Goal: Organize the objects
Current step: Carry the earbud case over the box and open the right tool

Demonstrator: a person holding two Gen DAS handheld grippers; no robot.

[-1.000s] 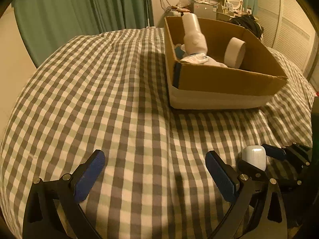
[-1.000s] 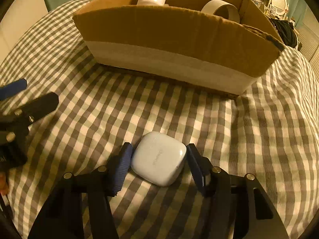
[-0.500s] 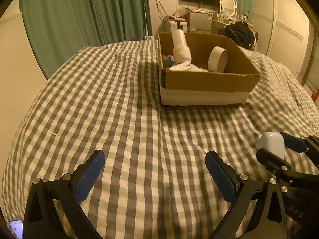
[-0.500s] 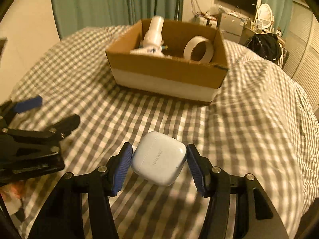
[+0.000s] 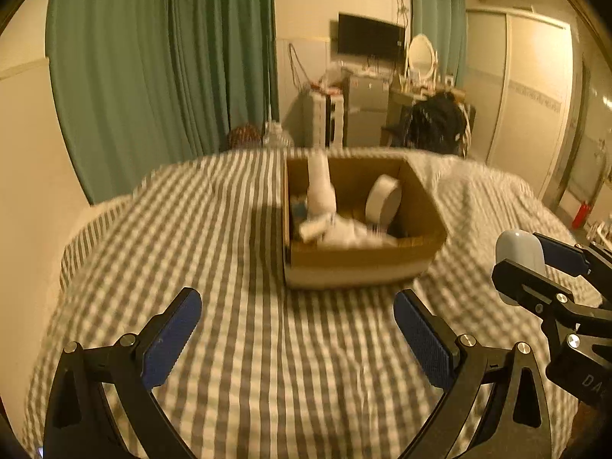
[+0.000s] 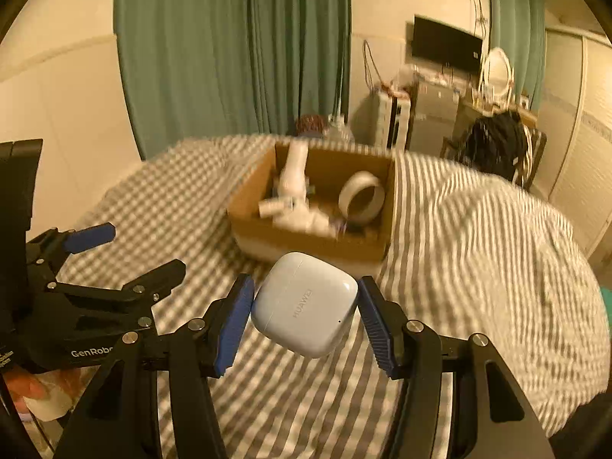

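My right gripper (image 6: 305,315) is shut on a white earbud case (image 6: 304,302) and holds it in the air above the checkered bed, short of the cardboard box (image 6: 317,243). The case also shows in the left wrist view (image 5: 518,258) at the right, in the right gripper (image 5: 535,271). My left gripper (image 5: 296,332) is open and empty above the bed; it shows in the right wrist view (image 6: 126,252) at the left. The box (image 5: 363,258) holds a white bottle (image 5: 321,187), a tape roll (image 5: 382,201) and other white items.
The checkered bedspread (image 5: 237,267) covers the bed. Green curtains (image 5: 164,61) hang behind it. A TV (image 5: 369,40), a mirror (image 5: 420,53), cabinets and a chair with dark clothes (image 5: 436,120) stand beyond the far edge. A wardrobe stands at the right.
Both grippers have risen and pulled back from the bed, so the box looks smaller and farther. The right gripper has lifted the earbud case off the bedspread.
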